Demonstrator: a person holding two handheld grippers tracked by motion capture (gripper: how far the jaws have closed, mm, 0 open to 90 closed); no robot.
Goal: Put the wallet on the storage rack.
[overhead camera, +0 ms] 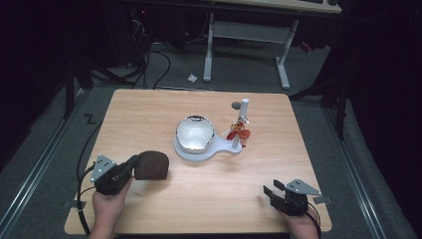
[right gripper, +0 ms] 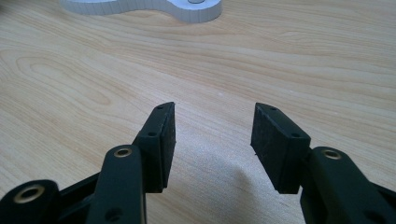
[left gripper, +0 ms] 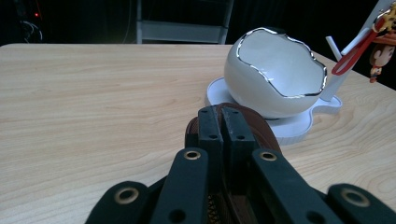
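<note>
A dark brown, dome-shaped leather pouch [overhead camera: 153,165] is over the front left of the table. My left gripper [overhead camera: 133,162] is shut on its near edge. In the left gripper view the jaws [left gripper: 225,122] are pressed together, with the pouch's brown stitched rim [left gripper: 267,136] showing around them. At the front right, my right gripper [overhead camera: 269,189] stands open just above the wood. Nothing is between its pads [right gripper: 212,136]. A white cracked-egg bowl [overhead camera: 195,133] sits on a white base [overhead camera: 219,149] at mid-table.
A white post [overhead camera: 242,119] rises from the base's right end, with a small red and yellow figure [overhead camera: 239,132] hanging on it. In the left gripper view the bowl [left gripper: 275,77] lies ahead and to the right. A small grey disc [overhead camera: 236,105] lies behind the post.
</note>
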